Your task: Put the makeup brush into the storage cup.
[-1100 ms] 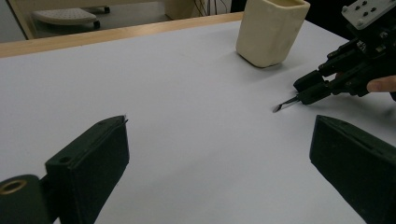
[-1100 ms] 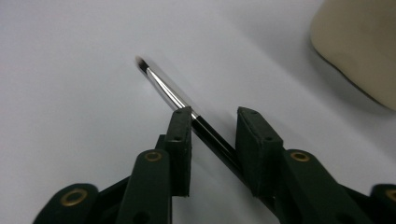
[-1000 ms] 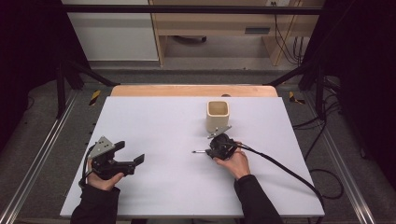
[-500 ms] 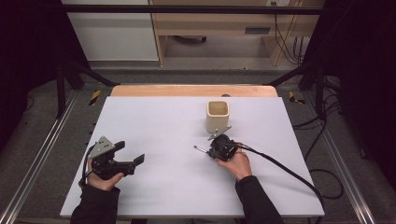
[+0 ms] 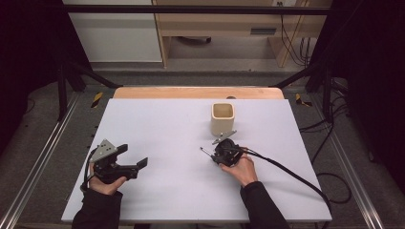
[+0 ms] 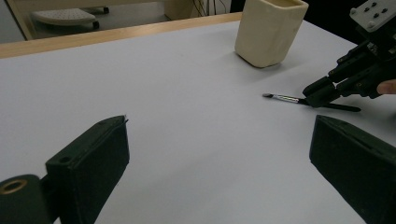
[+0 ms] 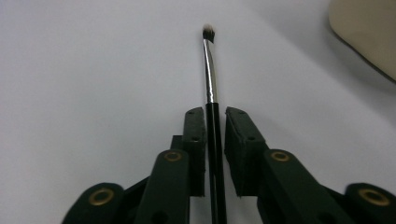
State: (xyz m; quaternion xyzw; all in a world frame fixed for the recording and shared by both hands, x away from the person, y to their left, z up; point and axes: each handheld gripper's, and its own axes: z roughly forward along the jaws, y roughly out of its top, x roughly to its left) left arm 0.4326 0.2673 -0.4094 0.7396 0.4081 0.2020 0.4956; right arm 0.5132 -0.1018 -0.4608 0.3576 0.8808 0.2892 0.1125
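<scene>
Now I am closing my right claw point(image 7: 215, 154) around the handle of the small brush point(image 7: 210, 79), which is lying on the table point(image 5: 157, 124) just near of the cream cup point(image 5: 223, 117); lifting and dropping it in are left. My left claw point(image 5: 131, 157) is resting wide apart, far left.

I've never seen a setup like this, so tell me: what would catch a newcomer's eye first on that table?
Probably the right gripper, near the middle of the white table: its two black jaws sit on either side of a thin black brush, with a small gap showing on one side. Just beyond stands a cream cup, upright and apart from the brush. At the near left, the left gripper sits with its jaws wide apart, holding nothing.
</scene>
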